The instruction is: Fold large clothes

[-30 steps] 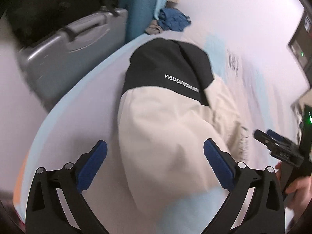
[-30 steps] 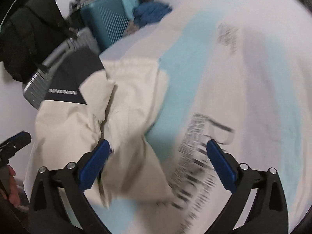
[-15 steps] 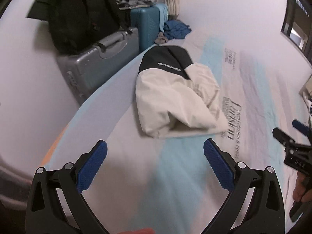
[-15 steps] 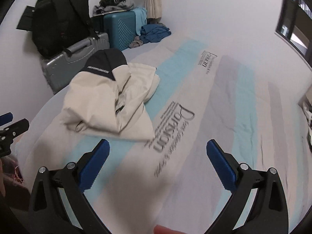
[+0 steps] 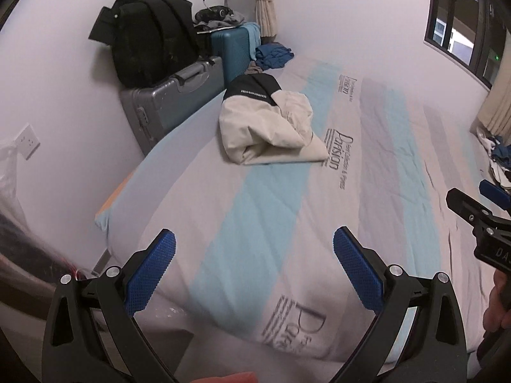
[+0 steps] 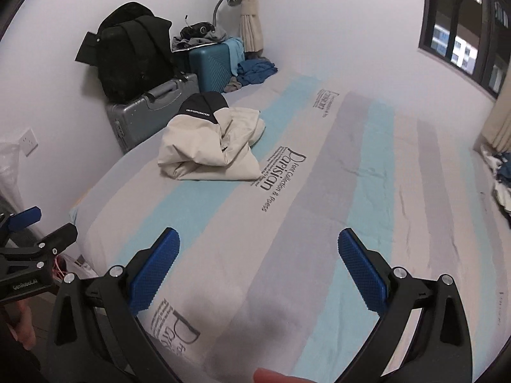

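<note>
The left gripper (image 5: pixel 254 257) is wide open and holds nothing; it hangs above the near edge of the bed (image 5: pixel 399 159). The right gripper (image 6: pixel 258 255) is also wide open and empty, over the same near edge. The folded cream and black jacket (image 5: pixel 268 127) lies well apart from both, near the far left edge of the bed, beside the grey suitcase (image 5: pixel 169 99).

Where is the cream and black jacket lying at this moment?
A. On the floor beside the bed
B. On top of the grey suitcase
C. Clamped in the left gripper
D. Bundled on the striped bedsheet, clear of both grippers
D: the jacket sits bundled on the striped bedsheet, while the left gripper and right gripper are open and holding nothing.
</note>
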`<action>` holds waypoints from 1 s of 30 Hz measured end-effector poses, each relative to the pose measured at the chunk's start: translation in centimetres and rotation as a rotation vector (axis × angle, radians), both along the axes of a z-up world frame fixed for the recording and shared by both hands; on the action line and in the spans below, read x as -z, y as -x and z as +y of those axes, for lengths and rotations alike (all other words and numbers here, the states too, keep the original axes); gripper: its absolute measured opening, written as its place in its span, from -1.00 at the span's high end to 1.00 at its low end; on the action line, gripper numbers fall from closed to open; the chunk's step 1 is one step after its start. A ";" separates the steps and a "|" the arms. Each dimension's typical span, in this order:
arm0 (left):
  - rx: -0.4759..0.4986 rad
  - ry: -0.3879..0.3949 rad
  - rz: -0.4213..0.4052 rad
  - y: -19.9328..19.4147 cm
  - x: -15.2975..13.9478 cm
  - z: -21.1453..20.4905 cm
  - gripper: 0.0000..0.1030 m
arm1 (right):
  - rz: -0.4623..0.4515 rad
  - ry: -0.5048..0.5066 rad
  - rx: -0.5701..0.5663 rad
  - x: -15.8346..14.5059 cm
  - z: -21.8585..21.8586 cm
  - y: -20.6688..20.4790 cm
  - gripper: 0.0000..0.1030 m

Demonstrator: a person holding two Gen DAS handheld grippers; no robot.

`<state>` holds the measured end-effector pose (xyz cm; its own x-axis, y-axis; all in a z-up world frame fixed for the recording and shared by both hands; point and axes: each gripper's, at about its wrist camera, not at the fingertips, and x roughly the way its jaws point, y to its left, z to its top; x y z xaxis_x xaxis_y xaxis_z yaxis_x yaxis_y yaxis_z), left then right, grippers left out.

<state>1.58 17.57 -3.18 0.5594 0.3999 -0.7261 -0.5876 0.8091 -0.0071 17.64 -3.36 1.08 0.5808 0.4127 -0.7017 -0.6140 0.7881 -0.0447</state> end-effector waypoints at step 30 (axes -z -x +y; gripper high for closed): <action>-0.004 -0.053 -0.029 1.4 -0.2 2.8 -0.89 | -0.008 -0.027 0.022 0.2 5.6 3.4 -0.85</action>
